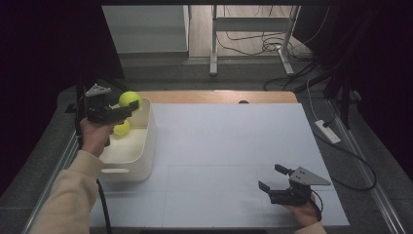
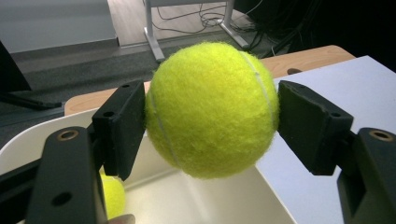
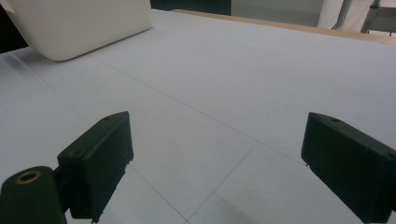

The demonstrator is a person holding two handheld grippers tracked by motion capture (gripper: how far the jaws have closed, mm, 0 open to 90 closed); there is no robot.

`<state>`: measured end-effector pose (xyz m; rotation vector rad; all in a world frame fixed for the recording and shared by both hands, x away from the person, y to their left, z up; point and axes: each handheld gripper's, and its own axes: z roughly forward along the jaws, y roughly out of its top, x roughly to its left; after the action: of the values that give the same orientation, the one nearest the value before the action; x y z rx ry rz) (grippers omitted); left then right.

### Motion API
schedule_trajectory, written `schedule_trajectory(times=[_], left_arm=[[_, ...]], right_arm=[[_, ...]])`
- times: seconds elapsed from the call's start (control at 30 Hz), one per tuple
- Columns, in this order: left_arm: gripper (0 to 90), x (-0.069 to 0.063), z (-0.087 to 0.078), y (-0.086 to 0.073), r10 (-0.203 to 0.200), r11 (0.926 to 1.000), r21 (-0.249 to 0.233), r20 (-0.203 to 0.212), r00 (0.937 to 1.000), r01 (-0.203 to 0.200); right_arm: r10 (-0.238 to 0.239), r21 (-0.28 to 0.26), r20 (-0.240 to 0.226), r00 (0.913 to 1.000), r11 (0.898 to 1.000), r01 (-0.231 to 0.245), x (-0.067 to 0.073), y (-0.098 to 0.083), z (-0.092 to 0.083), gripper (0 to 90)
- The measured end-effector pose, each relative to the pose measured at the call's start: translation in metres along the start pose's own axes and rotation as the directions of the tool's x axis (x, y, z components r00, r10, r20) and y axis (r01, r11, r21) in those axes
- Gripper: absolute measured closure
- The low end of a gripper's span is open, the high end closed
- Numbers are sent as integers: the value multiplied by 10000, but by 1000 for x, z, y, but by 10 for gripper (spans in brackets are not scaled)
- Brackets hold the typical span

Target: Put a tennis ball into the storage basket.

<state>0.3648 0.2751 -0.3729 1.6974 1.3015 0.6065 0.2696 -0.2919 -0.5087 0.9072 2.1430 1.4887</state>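
A yellow-green tennis ball (image 2: 212,109) is clamped between the two black pads of the left gripper (image 1: 127,108), one pad pressed to each side. In the high view the ball is held above the far edge of a white bin (image 1: 146,146) at the left of the surface (image 1: 229,146). A curved white seam is seen on the ball; no brand name or other writing can be read on it. A second ball (image 1: 122,128) lies inside the bin, below the held one, and is seen at the lower left of the left gripper view (image 2: 112,196).

The right gripper (image 1: 270,178) is held near the front right of the surface, well apart from the bin. Its jaws are spread wide with nothing between them. In the right gripper view, bare white surface crossed by thin lines is seen between the pads (image 3: 100,161), and a corner of the bin (image 3: 79,28) is seen at the upper left.
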Motion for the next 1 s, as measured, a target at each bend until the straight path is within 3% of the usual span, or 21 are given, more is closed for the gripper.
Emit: schedule_trajectory(times=[0.6, 0.8, 1.0], left_arm=[[276, 9, 25, -5, -231, 9952, 946, -202, 9995, 249], [275, 11, 34, -7, -210, 9907, 1336, -335, 9992, 253], [275, 12, 43, -10, -36, 9816, 1904, -497, 9988, 130]], right_arm=[[15, -17, 23, 10000, 10000, -15, -1, 0, 0, 92], [22, 20, 8, 10000, 10000, -22, -1, -1, 0, 92], [41, 29, 10, 10000, 10000, -41, -1, -1, 0, 92]])
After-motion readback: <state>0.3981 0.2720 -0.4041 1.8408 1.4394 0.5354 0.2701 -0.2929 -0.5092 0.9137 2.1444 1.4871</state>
